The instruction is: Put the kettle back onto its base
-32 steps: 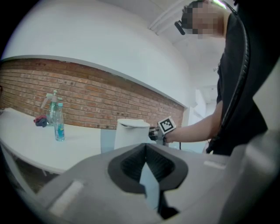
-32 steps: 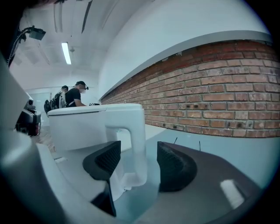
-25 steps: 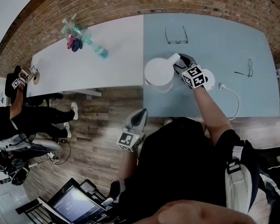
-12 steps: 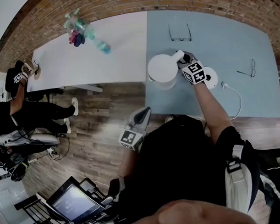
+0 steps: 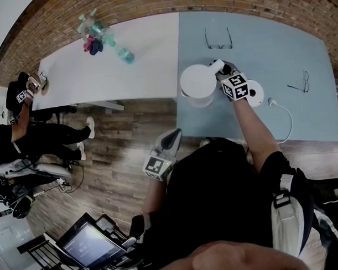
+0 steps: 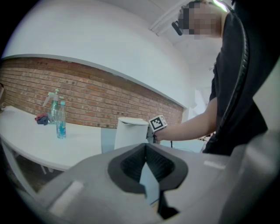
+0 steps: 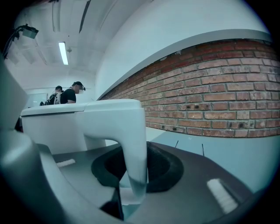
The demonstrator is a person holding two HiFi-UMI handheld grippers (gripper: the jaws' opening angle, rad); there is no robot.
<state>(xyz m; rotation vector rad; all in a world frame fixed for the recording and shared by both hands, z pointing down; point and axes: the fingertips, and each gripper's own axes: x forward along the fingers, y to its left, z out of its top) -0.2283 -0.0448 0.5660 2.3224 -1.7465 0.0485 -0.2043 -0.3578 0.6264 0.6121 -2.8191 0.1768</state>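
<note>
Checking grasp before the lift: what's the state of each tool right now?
Left tool: closed, empty.
Right tool: has just been closing, now clamped on the kettle by its handle.

The scene is evenly and brightly lit; a ceiling strip light (image 7: 64,53) is seen glowing at ten o'clock in the right gripper view. Edges are bent by fisheye distortion, corners are darkened, and the near kettle handle (image 7: 133,148) is slightly blurred.

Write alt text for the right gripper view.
The right gripper has the handle of a white kettle upright between its jaws, which have just been closing and now pinch it. Behind runs a brick wall above a pale blue table; two people stand far off at left.
</note>
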